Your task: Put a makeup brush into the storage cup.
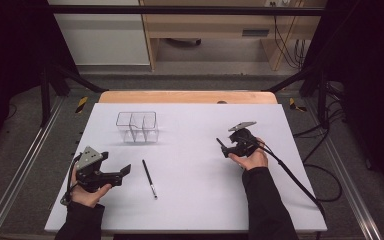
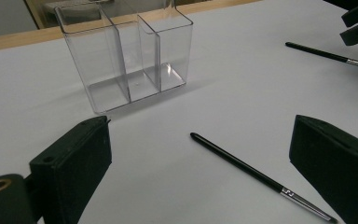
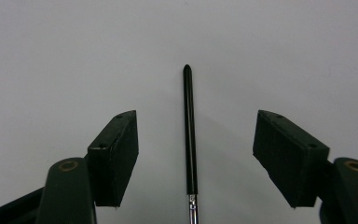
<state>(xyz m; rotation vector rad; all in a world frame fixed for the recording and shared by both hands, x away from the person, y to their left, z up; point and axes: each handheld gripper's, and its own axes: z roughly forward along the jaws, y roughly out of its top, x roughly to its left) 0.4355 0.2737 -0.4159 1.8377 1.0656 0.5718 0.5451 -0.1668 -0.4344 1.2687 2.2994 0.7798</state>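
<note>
On the white table (image 1: 190, 200), nearest to me, a thin black brush (image 1: 149, 178) lies flat just at three o'clock of my left gripper (image 1: 126, 170), its metal ferrule end toward me and its handle tip pointing to twelve o'clock. In the left gripper view this brush (image 2: 256, 173) lies on the sheet between my two spread jaws, touching neither; nothing is held there.

Farther off, at twelve o'clock of the left gripper, stands a clear plastic organizer (image 1: 137, 126) with three upright compartments (image 2: 130, 56), well apart from both brushes.

Over at three o'clock, my right gripper (image 1: 223, 146) is lowered over a second black brush (image 3: 189, 135), which lies on the table straight between the jaws. The jaws are partly open and straddle the handle with a gap on both sides; the pads do not press on it.
</note>
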